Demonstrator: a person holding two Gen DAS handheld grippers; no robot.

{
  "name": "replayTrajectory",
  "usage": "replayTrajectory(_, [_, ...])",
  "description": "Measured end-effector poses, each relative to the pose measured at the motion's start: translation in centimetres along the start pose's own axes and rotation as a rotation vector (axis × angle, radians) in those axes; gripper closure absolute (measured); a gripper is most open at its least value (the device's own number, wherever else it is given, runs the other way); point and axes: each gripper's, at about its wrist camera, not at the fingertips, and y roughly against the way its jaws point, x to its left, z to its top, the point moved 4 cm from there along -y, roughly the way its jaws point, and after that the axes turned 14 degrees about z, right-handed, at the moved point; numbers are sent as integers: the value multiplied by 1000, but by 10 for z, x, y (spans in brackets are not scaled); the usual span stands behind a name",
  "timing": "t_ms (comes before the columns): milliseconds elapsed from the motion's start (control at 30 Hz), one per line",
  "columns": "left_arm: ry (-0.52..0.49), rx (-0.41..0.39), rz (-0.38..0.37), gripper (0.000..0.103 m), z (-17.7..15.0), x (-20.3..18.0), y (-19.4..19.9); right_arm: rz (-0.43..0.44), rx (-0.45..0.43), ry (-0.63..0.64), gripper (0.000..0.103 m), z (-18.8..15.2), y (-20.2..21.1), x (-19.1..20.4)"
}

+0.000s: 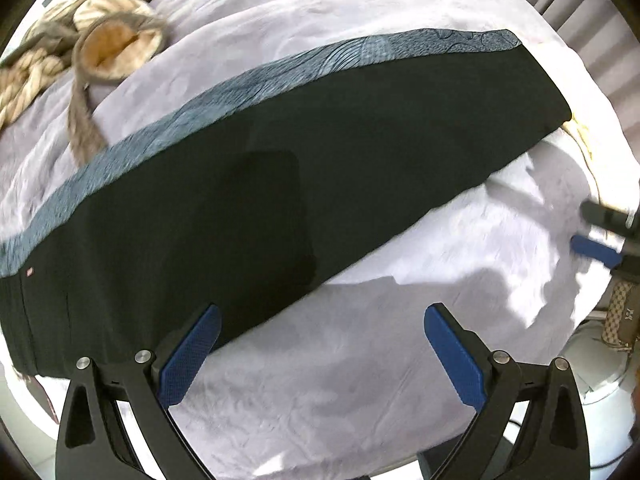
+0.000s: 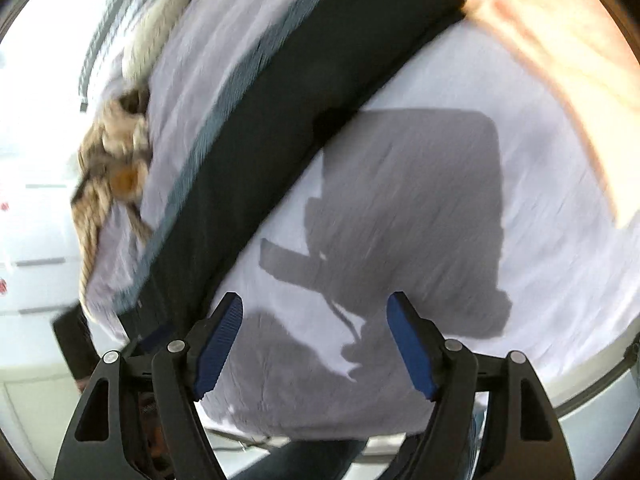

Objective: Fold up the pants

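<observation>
Dark pants (image 1: 320,152) lie flat in a long strip across the white sheet, waistband at the left, with a blue-grey patterned band along the far edge. My left gripper (image 1: 322,312) hovers above the near edge of the pants, open, with only sheet between its fingers; its left finger overlaps the pants' edge in the view. In the right wrist view the pants (image 2: 248,152) run diagonally up and to the right. My right gripper (image 2: 316,300) stands open over bare sheet to the right of them, holding nothing. One of its blue pads (image 1: 594,250) shows at the far right of the left wrist view.
A heap of beige and striped clothes (image 1: 100,40) lies beyond the pants, also seen as the heap (image 2: 116,152) in the right wrist view. The white sheet (image 1: 340,400) ends at the bed's edge close by. A patterned bag (image 1: 620,316) stands off the bed at right.
</observation>
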Motion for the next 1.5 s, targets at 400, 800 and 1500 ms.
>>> replayTrajectory(400, [126,-73,42,1,104,-47,-4,114,-161,-94,26,102,5,-39])
replayTrajectory(800, [216,-35,36,1,90,-49,-47,230,-218,-122,31,119,-5,-52])
replayTrajectory(1500, [248,-135,150,21,160,-32,-38,346,-183,110,90,125,12,1])
